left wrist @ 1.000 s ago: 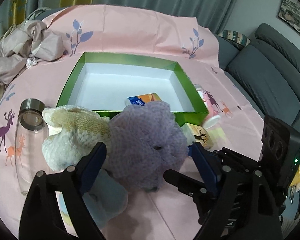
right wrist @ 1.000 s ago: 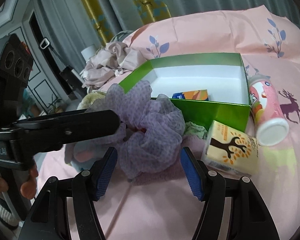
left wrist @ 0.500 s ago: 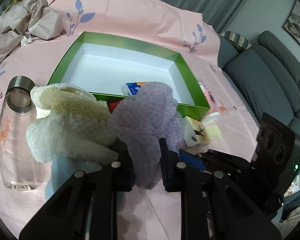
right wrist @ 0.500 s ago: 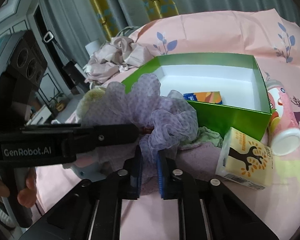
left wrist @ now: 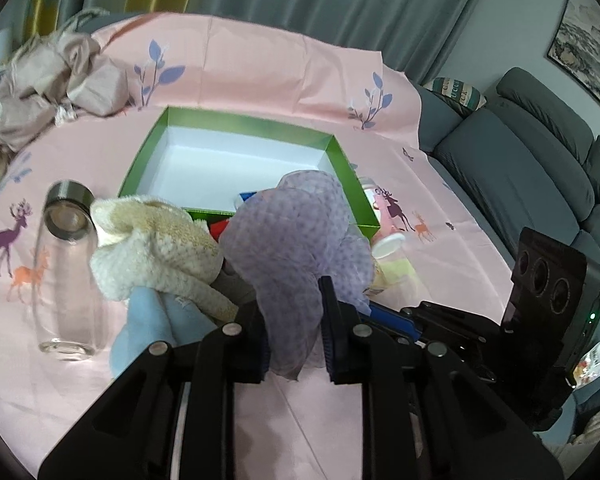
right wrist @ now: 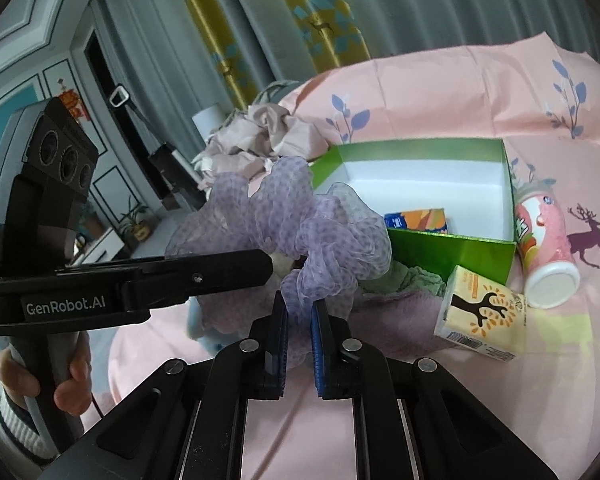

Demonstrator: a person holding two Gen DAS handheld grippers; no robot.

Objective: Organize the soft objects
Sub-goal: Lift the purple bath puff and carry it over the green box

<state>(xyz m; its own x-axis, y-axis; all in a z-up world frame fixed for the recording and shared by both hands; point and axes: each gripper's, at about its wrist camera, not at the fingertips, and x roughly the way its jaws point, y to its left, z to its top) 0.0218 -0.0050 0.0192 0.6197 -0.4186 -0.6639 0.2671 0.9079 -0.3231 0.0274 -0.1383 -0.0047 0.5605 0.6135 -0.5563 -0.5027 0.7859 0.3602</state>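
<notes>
Both of my claws are clenched on the same lilac mesh pouf (left wrist: 300, 236): the left claw (left wrist: 294, 332) pinches its near frill, and the right claw (right wrist: 298, 332) bites a fold on its right side. The pouf hangs just in front of the green box (left wrist: 342, 160), over a heap of cloths on the pink-sheeted worktop (left wrist: 260, 76).

I judge the step in hand to be lifting it clear and over the box's near wall. To do it well I should raise both claws together so the thin netting is not stretched or torn between them, and keep it high enough that the trailing frills clear the wall.

The box floor is mostly bare, with only a small orange-and-blue carton (right wrist: 416, 220) at its near side, so the far half offers room. Close by are the cream knitted cloth (left wrist: 156, 248) and glass bottle (left wrist: 66, 268) to the left, and the yellow tissue pack (right wrist: 482, 312) and pink can (right wrist: 544, 248) to the right.
</notes>
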